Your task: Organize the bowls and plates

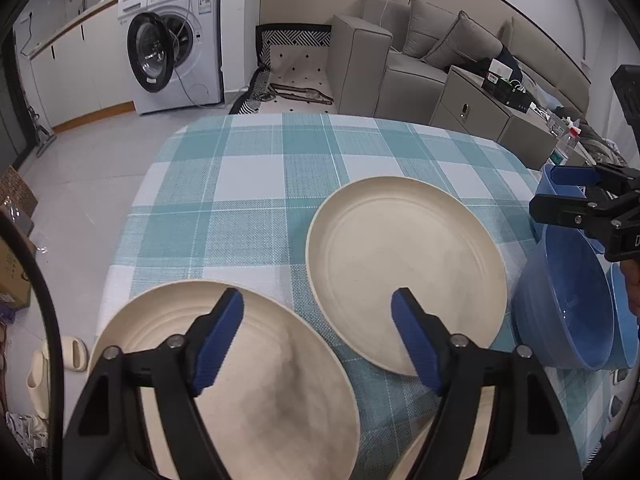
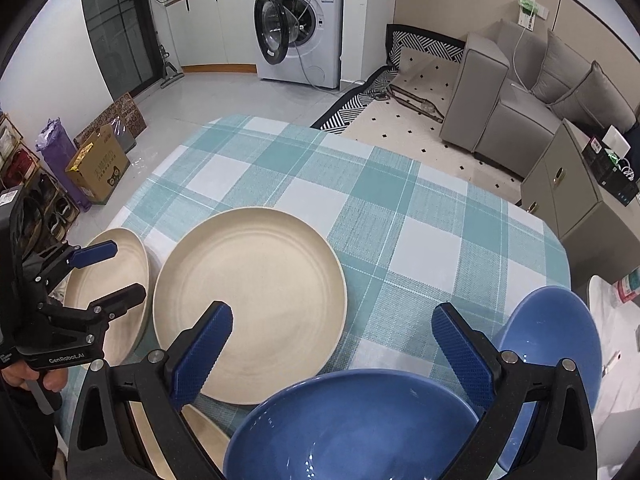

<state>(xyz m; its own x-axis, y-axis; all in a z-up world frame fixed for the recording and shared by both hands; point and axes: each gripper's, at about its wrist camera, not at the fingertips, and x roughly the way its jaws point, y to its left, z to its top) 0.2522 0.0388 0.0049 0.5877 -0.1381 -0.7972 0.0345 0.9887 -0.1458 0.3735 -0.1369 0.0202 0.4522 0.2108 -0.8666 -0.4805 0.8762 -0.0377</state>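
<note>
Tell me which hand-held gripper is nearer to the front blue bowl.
Right. The right hand-held gripper hangs open directly above the front blue bowl; the left hand-held gripper is over the cream plates.

You have a table with a teal checked cloth (image 2: 400,208). Cream plates (image 2: 248,300) sit toward its left edge. Blue bowls (image 2: 360,424) sit toward its right edge.
</note>
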